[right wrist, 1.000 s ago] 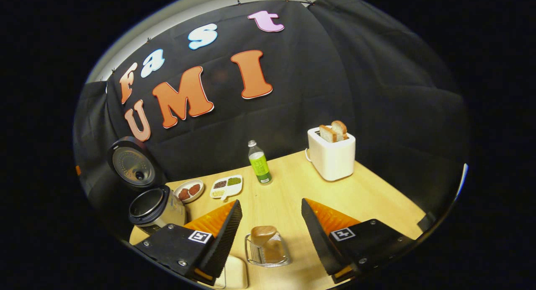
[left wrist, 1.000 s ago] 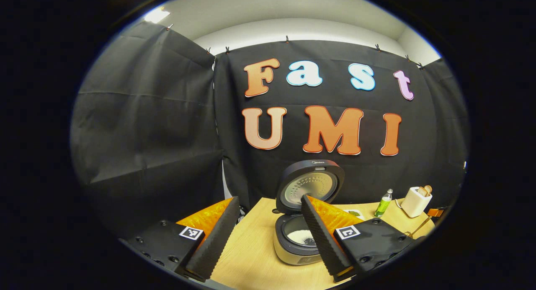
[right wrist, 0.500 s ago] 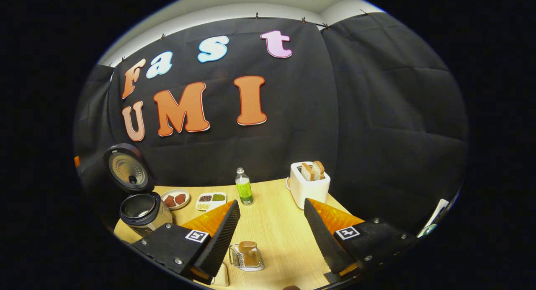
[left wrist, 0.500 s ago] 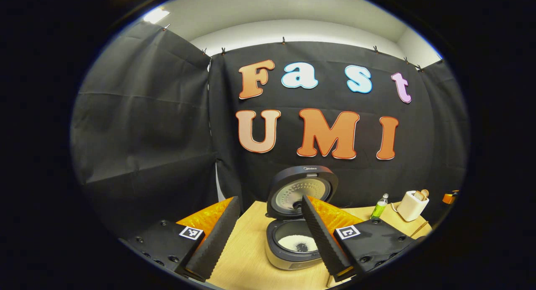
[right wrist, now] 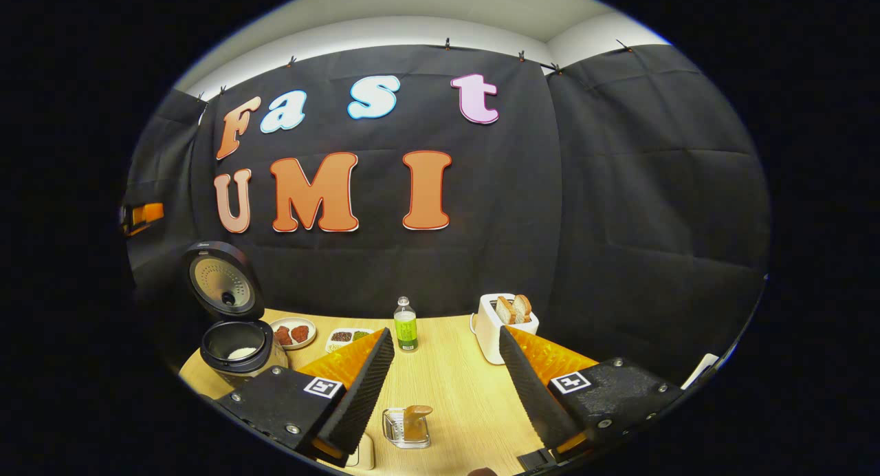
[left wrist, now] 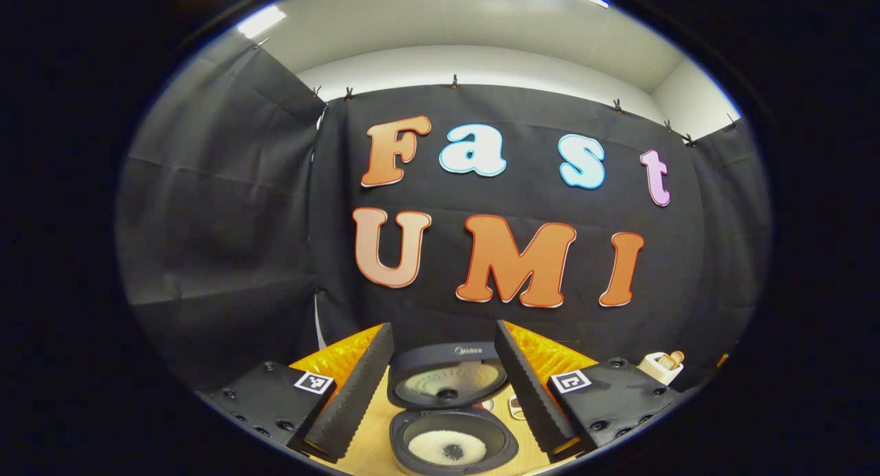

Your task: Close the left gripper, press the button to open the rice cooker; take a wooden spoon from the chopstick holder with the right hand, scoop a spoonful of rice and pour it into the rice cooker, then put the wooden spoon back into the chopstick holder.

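A small brand mark is printed at the top edge of the raised lid of the rice cooker (left wrist: 447, 366) in the left gripper view, too small and blurred to read with certainty. Square black-and-white coded markers (left wrist: 314, 383) sit on the bodies of both tools, carrying patterns but no legible characters. The green label on the bottle (right wrist: 405, 325) in the right gripper view cannot be made out.

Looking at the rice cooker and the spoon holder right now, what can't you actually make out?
- Rice cooker, left gripper view: its body and front button are cut off by the lower edge.
- Rice, right gripper view: too small to judge the amount.
- Wooden spoon, right gripper view: the chopstick holder hides its lower part.
- Small dishes, left gripper view: mostly behind a finger of the left hand-held gripper.
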A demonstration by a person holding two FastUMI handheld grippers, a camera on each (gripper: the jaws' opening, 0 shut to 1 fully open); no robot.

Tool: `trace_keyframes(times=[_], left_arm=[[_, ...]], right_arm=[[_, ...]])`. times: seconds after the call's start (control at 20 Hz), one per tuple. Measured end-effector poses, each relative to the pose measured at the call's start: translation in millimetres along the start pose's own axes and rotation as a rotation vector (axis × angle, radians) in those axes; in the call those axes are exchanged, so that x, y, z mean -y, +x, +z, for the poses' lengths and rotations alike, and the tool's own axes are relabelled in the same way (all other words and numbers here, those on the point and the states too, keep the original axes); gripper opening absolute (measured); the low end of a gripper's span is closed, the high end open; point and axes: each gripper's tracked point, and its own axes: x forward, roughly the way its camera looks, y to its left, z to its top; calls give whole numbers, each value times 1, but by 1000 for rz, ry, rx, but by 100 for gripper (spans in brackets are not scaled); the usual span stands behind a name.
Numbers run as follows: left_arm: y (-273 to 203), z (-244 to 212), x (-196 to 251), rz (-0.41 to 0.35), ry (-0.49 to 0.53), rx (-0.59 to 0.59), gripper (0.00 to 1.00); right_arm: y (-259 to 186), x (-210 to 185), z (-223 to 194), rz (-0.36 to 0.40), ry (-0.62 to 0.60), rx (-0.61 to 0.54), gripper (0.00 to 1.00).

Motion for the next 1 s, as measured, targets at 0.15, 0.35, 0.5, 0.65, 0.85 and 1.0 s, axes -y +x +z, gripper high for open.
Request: trace_keyframes(times=[0.15, 0.35, 0.5, 0.65, 0.85, 1.0], left_arm=[[49, 14, 17, -18, -9, -2, 99], [106, 12, 35, -47, -17, -47, 98], [146, -15, 42, -62, 24, -129, 97], [174, -56, 30, -41, 65, -216, 99], [184, -109, 15, 2, 29, -335, 97], [178, -139, 13, 14, 42, -401, 97]], right_arm=[[0, -3, -1, -3, 1, -8, 95], [3, -5, -3, -14, -1, -16, 95], [4, -6, -8, -26, 1, -29, 95], [3, -7, -11, -29, 15, -39, 95], [3, -2, -12, -41, 31, -42, 95], [6, -1, -11, -43, 49, -45, 95]])
